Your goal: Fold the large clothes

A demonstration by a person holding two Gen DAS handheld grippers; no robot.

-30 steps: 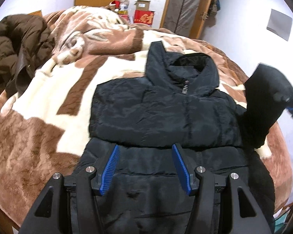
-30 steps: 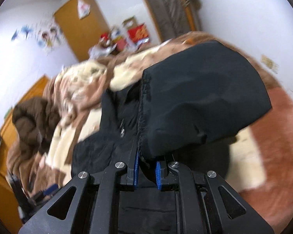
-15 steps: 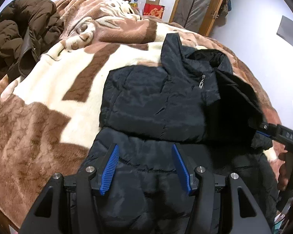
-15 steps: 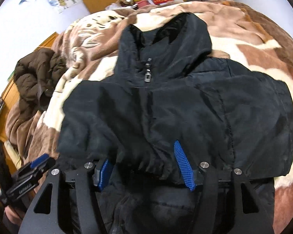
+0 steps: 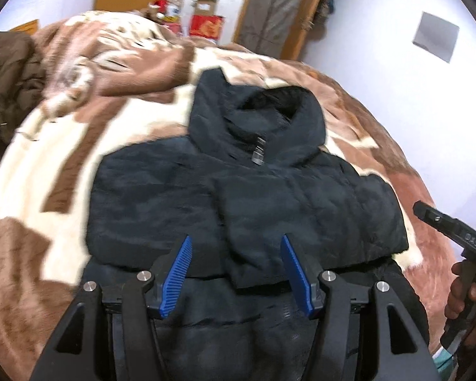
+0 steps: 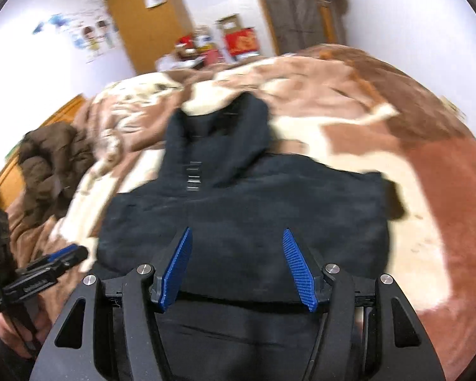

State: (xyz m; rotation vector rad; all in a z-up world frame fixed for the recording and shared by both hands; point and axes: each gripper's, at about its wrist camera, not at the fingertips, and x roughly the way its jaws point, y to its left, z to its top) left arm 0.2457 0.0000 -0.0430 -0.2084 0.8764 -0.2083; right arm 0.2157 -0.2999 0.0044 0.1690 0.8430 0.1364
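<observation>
A black padded jacket (image 5: 238,197) lies front-up on the bed, collar and zip at the far end, both sleeves folded across its chest. It also shows in the right wrist view (image 6: 247,216). My left gripper (image 5: 236,274) is open and empty above the jacket's lower part. My right gripper (image 6: 238,273) is open and empty, also above the lower part. The right gripper's body shows at the right edge of the left wrist view (image 5: 453,241); the left gripper shows at the left edge of the right wrist view (image 6: 41,273).
A brown and cream plush blanket (image 5: 47,158) covers the bed. A brown jacket (image 5: 6,82) is heaped at the far left, also in the right wrist view (image 6: 54,162). Wooden wardrobe (image 6: 149,16), red boxes (image 5: 206,25) and a door (image 5: 276,9) stand behind.
The right gripper carried the right sleeve over the chest, let it go and opened. Both grippers have pulled back toward the jacket's lower part.
</observation>
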